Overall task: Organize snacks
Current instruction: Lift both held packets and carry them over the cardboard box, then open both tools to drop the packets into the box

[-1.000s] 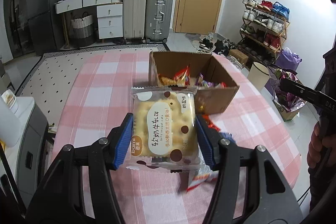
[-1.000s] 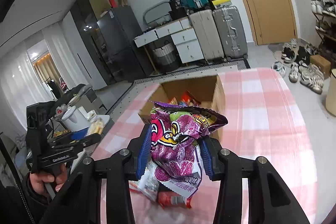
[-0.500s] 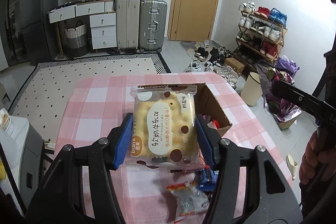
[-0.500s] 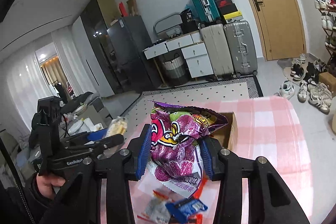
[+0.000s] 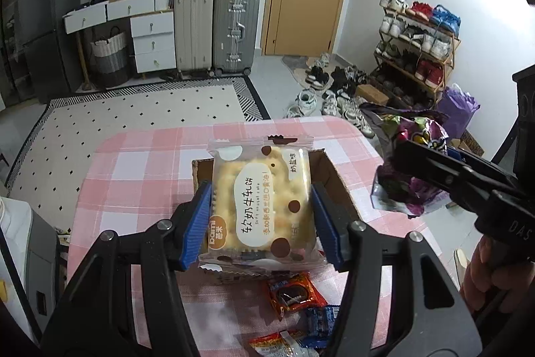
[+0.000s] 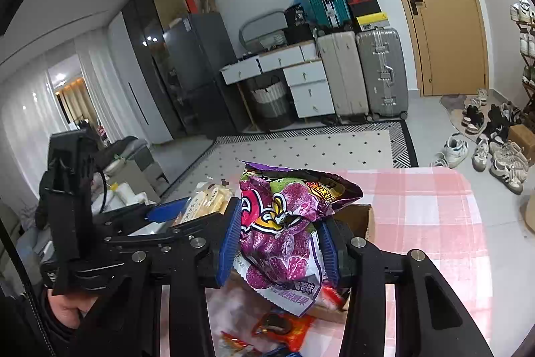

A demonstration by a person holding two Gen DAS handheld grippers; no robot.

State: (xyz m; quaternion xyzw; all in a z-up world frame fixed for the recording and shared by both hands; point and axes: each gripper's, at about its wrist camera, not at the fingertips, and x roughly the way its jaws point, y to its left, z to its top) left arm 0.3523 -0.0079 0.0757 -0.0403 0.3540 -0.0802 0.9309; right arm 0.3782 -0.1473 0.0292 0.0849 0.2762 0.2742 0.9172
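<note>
Currently my left gripper (image 5: 262,209) clamps the yellow cracker packet (image 5: 262,203) directly over the open brown cardboard box (image 5: 329,176); my right gripper (image 6: 279,243), pinching the purple candy bag (image 6: 284,223), hangs beside its rim.

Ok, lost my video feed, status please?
Left gripper shut on biscuit pack. Right gripper shut on purple candy bag. Both above cardboard box. Loose snacks on table, nothing blocking.
</note>
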